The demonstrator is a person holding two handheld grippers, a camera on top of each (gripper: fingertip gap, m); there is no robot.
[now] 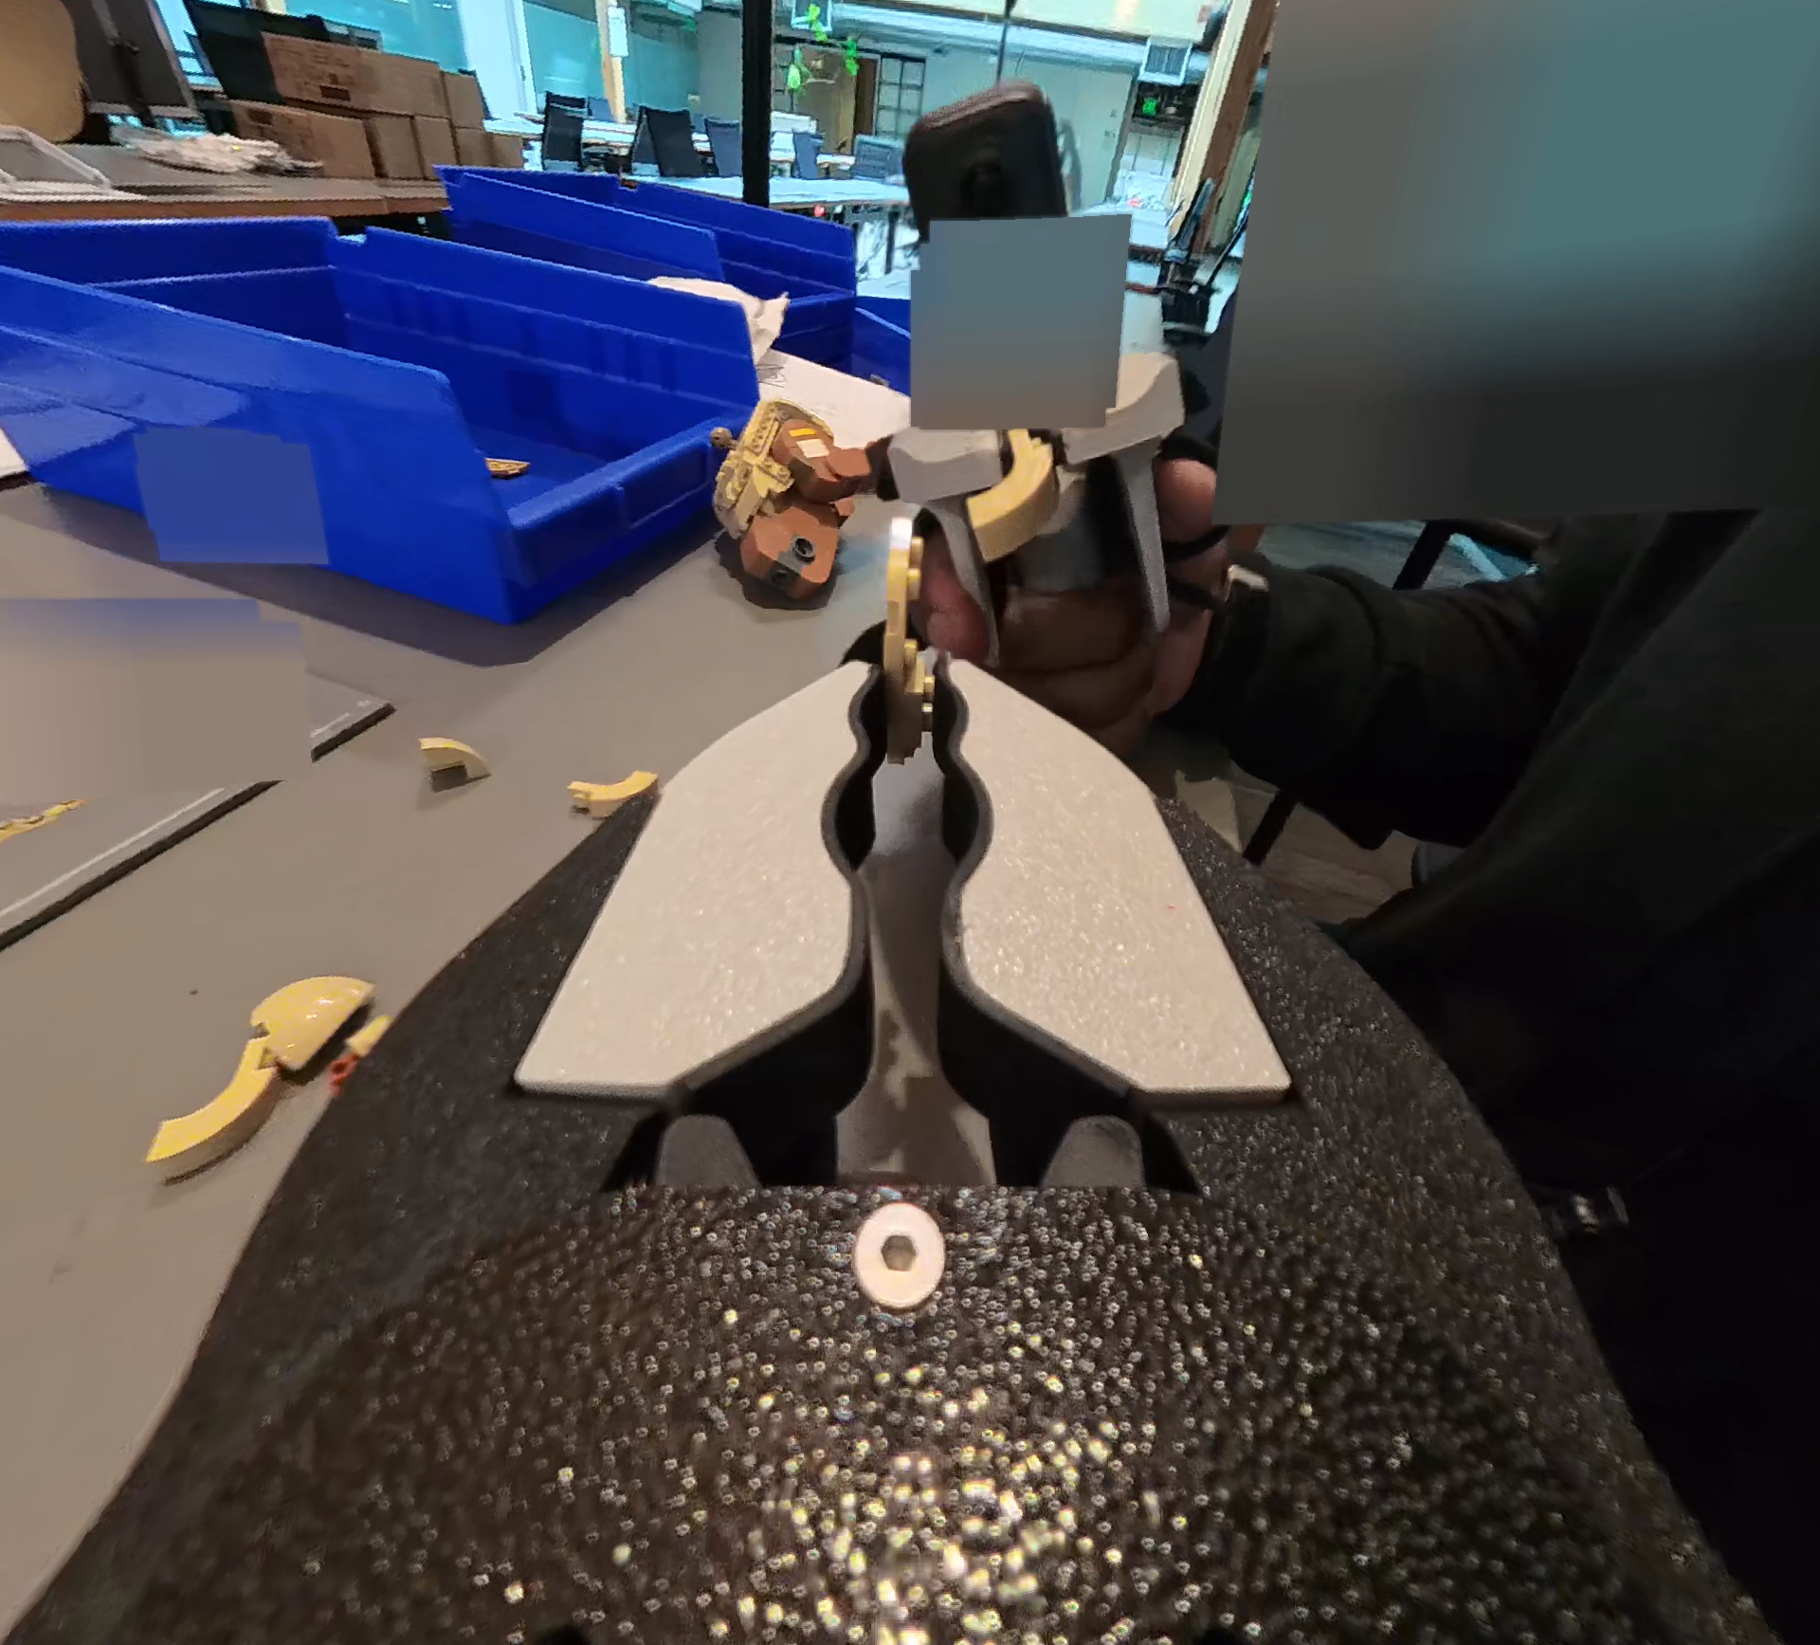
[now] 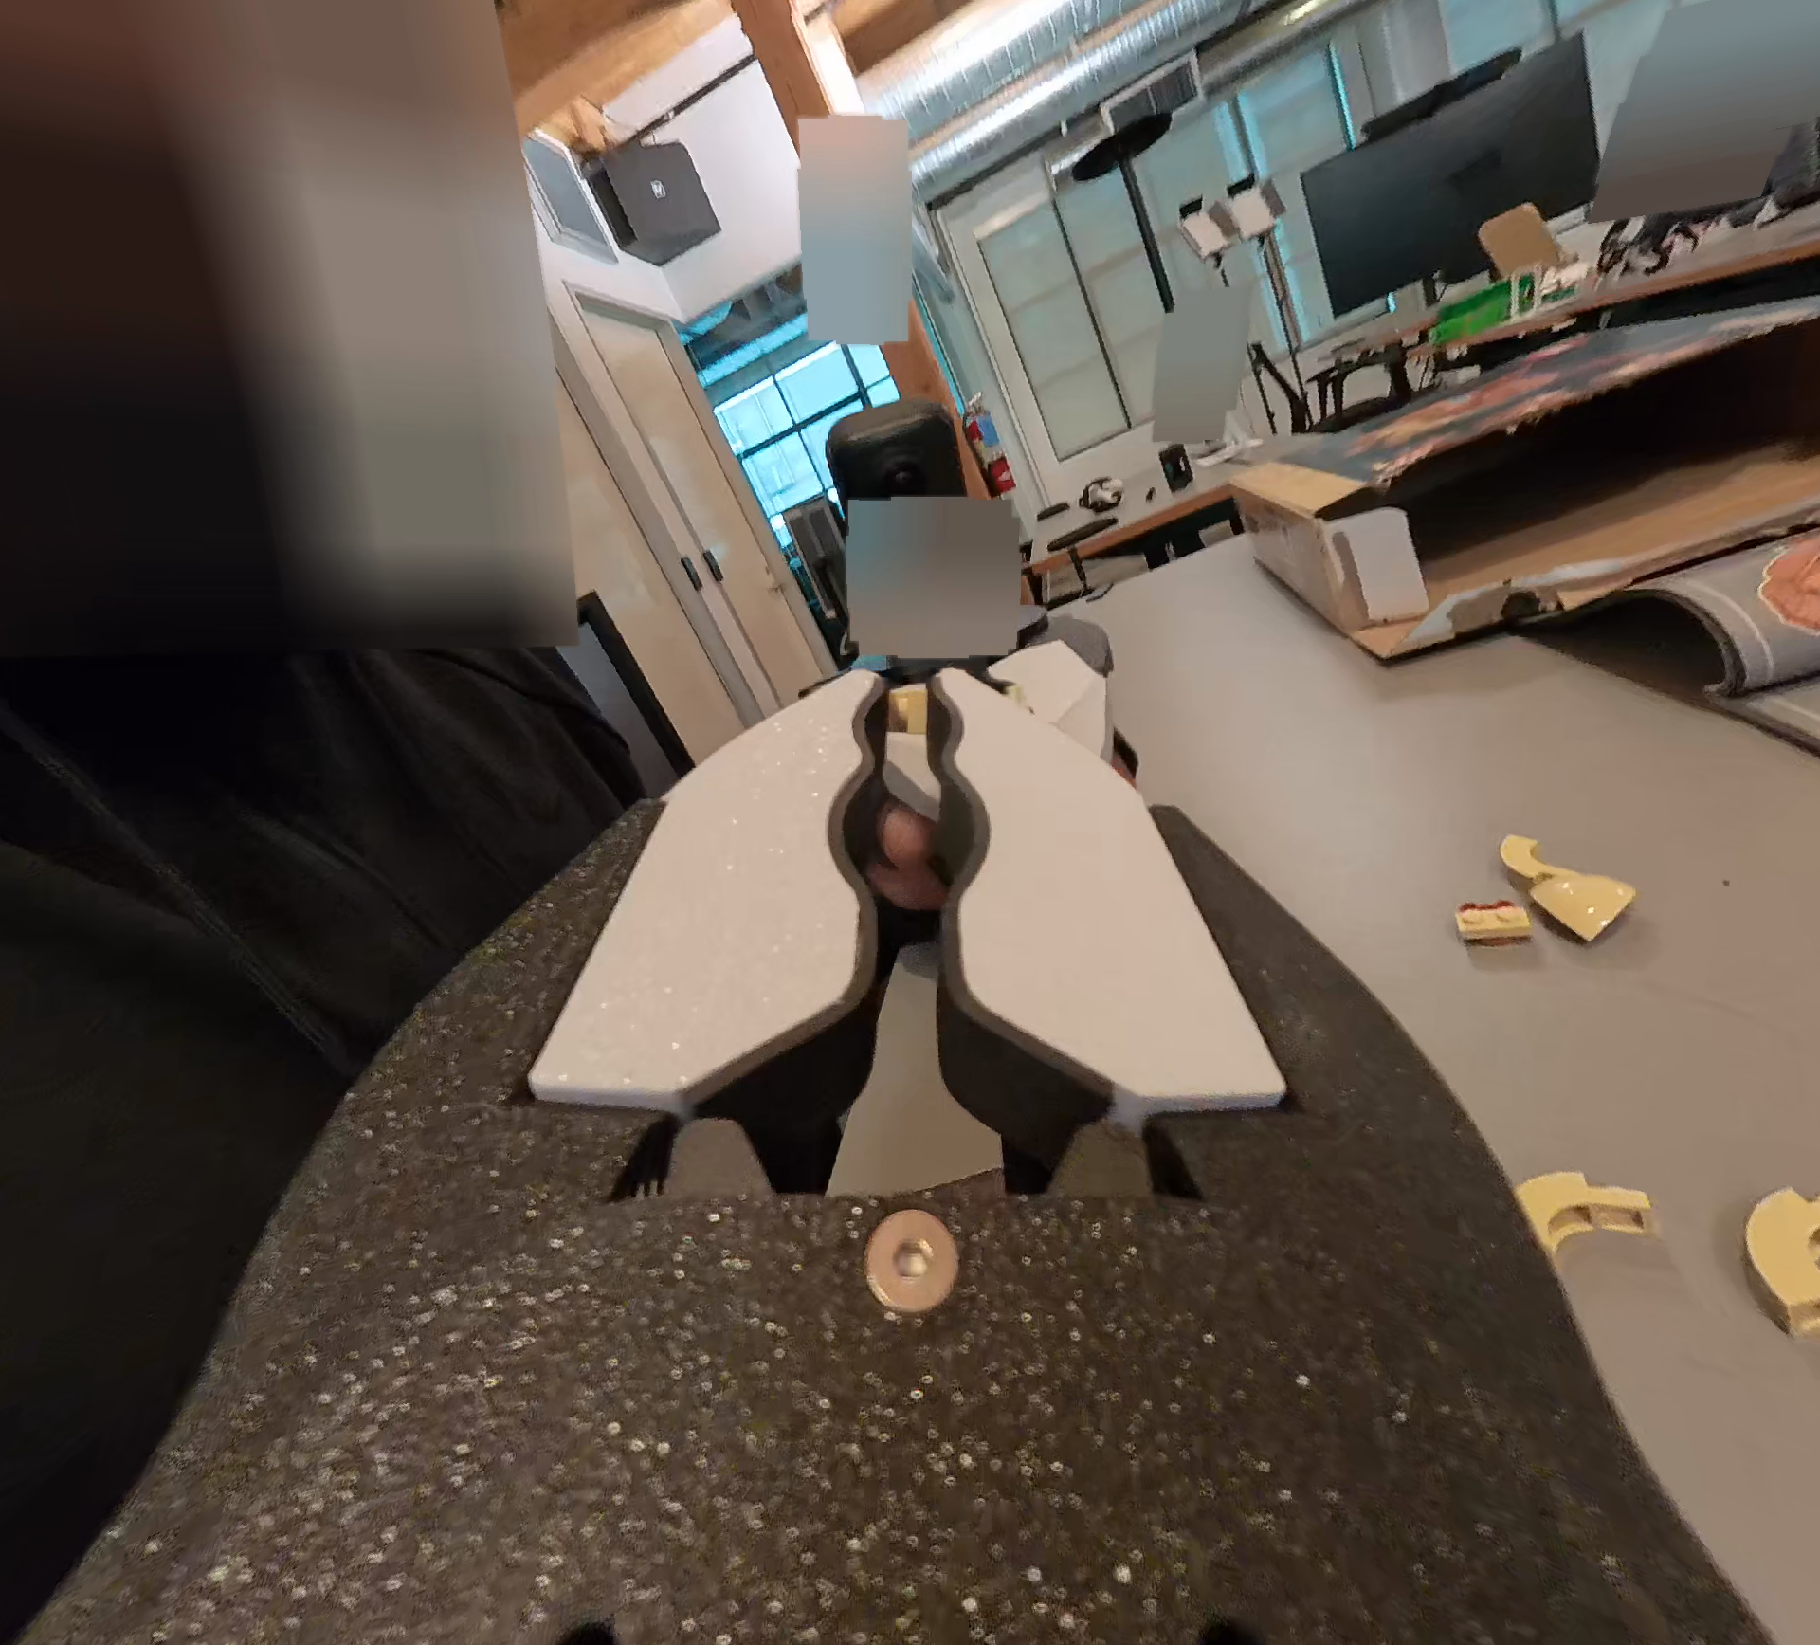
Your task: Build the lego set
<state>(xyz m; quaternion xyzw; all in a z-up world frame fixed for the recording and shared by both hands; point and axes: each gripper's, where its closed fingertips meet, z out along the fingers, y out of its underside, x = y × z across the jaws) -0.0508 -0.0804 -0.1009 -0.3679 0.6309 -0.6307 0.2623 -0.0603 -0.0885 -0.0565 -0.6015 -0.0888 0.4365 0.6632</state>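
Bins [image 1: 414, 376] stand at the table's [image 1: 591, 672] far left edge. A brick model [image 1: 778, 504] lies just right of them. Loose curved bricks [image 1: 266, 1056] lie scattered nearer, toward the left edge.

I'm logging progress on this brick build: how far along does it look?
Done: a brown-and-tan brick model lies assembled in part on the grey table. In hand: the left gripper pinches a flat tan plate edge-on; the right gripper holds a curved tan piece close above it. Left: several loose tan pieces lie scattered on the table, unattached.
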